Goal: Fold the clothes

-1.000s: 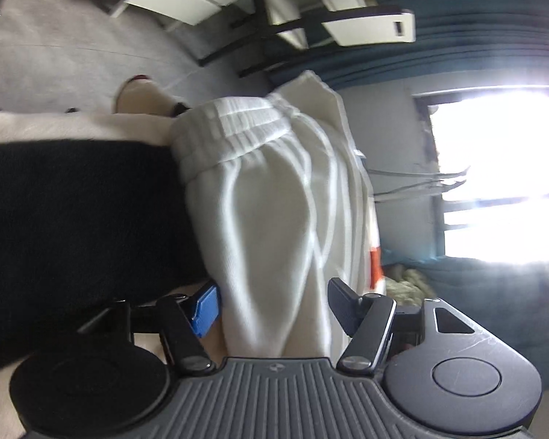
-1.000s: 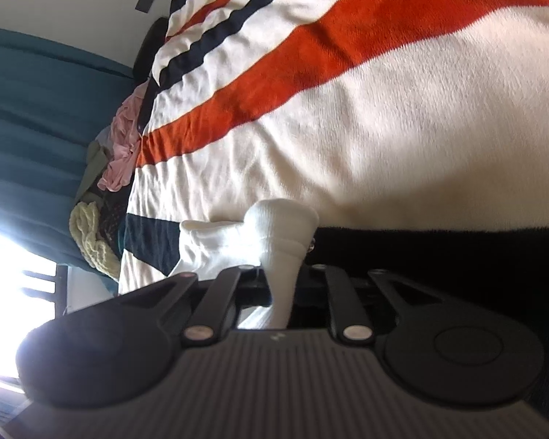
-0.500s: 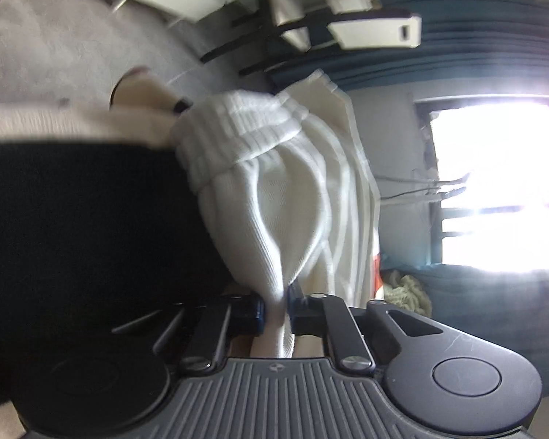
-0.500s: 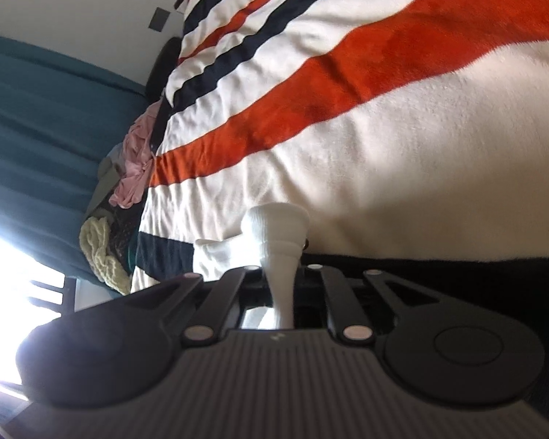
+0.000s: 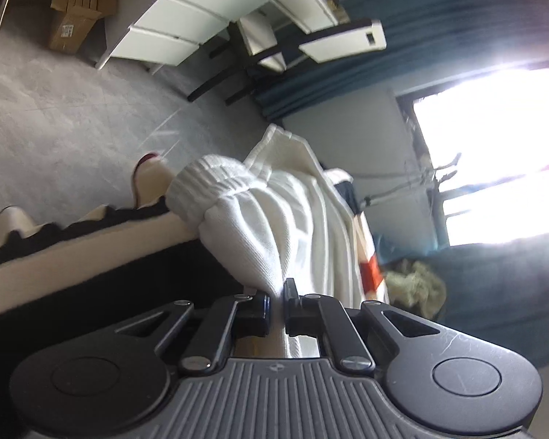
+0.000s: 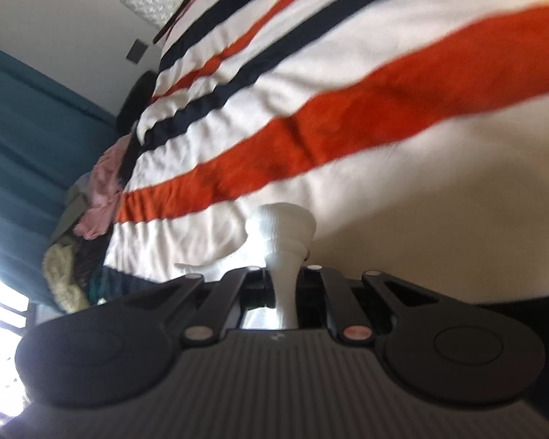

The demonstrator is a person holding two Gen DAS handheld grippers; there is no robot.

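since the earlier frames the left gripper has been closed from a wide gap onto a fold of the white knitted garment, and the view has been lifted so that more grey floor is seen. its jaws are now pressed almost together with a thin pinch of cloth between the pads, the rest of the garment spreading away ahead of the fingers, its ribbed cuff draped at the edge of the bed. the right gripper is likewise seen squeezed shut on a narrow bunched neck of the same white garment, which flares out just beyond the fingertips and rests against the striped blanket. only in the left wrist view are the white drawers, a cardboard box, the bright window and a slipper shown. only in the right wrist view are the blanket's orange and navy stripes laid out in full, along with a pile of pink and cream clothes beside the teal curtain.
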